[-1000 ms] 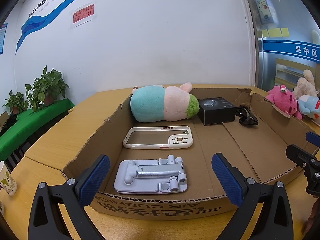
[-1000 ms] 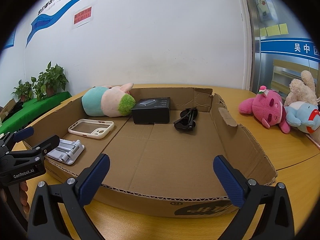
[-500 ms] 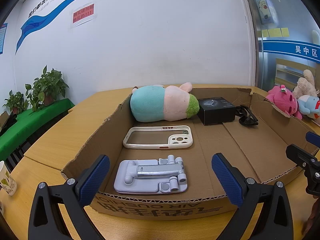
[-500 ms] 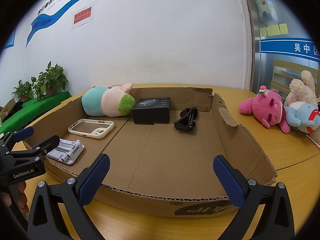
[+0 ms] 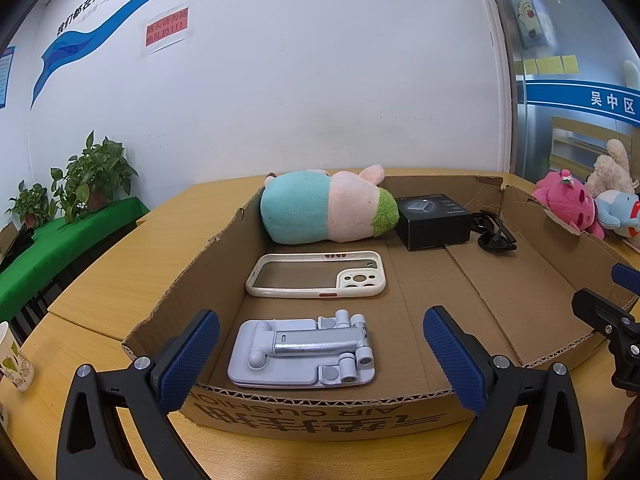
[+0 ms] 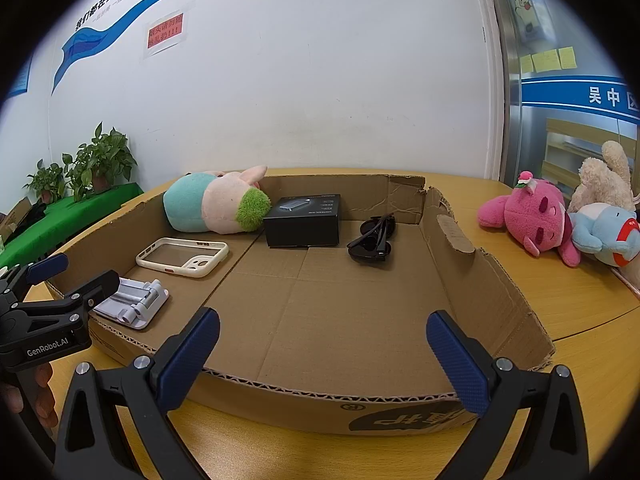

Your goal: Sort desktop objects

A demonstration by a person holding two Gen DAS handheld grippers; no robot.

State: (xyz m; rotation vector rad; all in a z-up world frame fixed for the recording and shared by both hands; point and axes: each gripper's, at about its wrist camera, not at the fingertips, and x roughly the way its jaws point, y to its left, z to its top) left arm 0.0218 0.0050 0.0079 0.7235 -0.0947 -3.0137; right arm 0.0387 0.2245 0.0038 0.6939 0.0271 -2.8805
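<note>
Left gripper [image 5: 320,354] hovers with its blue pads spread wide and nothing between them, just short of the near wall of the cardboard tray [image 5: 320,416], probably so either side can be reached next. Straight ahead of it, inside the tray, lies the folded phone stand [image 5: 302,354]; beyond that the phone case [image 5: 316,276], then the plush toy [image 5: 326,212] against the far wall. Right gripper [image 6: 322,352], likewise spread and empty, faces the bare right half of the tray floor. Ahead of it sit the black box [image 6: 304,220] and, to its right, the sunglasses [image 6: 374,238]. Well to the right, outside the tray, pink [image 6: 532,218] and blue [image 6: 604,234] plush toys rest on the table [image 6: 580,320], likely awaiting sorting.
</note>
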